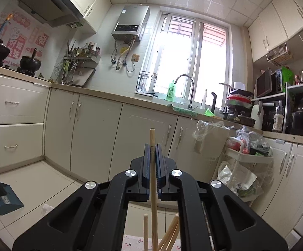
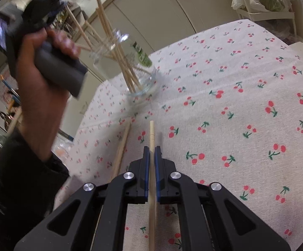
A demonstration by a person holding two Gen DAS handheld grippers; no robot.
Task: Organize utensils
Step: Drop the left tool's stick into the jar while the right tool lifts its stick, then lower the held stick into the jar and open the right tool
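Cherry-print cloth (image 2: 224, 67), clear glass jar (image 2: 138, 71) w/ wooden sticks, both tools clamped on round wooden chopsticks, L (image 1: 152, 146), R (image 2: 151, 148)

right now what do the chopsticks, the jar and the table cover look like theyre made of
Chopsticks: pale matte sticks, likely bamboo or wood, unvarnished by the look.
Jar: clear and glossy, the sticks show through its wall; probably glass, though blur leaves clear plastic possible.
Table cover: woven-looking fabric, matte off-white, printed with red cherries.
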